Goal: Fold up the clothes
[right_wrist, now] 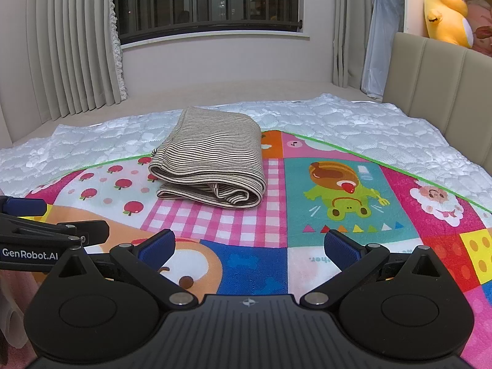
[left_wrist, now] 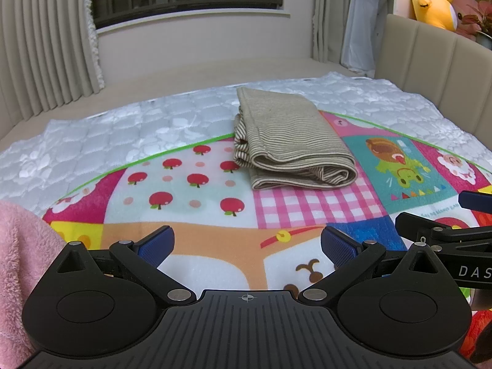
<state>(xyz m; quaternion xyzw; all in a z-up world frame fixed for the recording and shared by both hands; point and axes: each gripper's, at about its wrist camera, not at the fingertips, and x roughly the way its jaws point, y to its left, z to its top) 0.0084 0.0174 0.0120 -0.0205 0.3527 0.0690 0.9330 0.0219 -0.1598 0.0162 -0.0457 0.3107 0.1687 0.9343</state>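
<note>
The left hand-held gripper (left_wrist: 247, 246), marked "GenRobot.AI", gaped wide and empty, blue ribbed pads (left_wrist: 153, 244) apart. The right hand-held gripper (right_wrist: 249, 247), lettered "DAS", stood equally wide. Ahead of both, well apart, lay the folded striped knit garment (right_wrist: 212, 166) on a fleecy cartoon play mat (right_wrist: 338, 184).

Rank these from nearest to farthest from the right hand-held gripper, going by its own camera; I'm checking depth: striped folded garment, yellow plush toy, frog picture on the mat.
1. Frog picture, right of centre on the mat.
2. Striped folded garment, slightly left, at the mat's far edge.
3. Yellow plush toy, top right behind the headboard.
</note>
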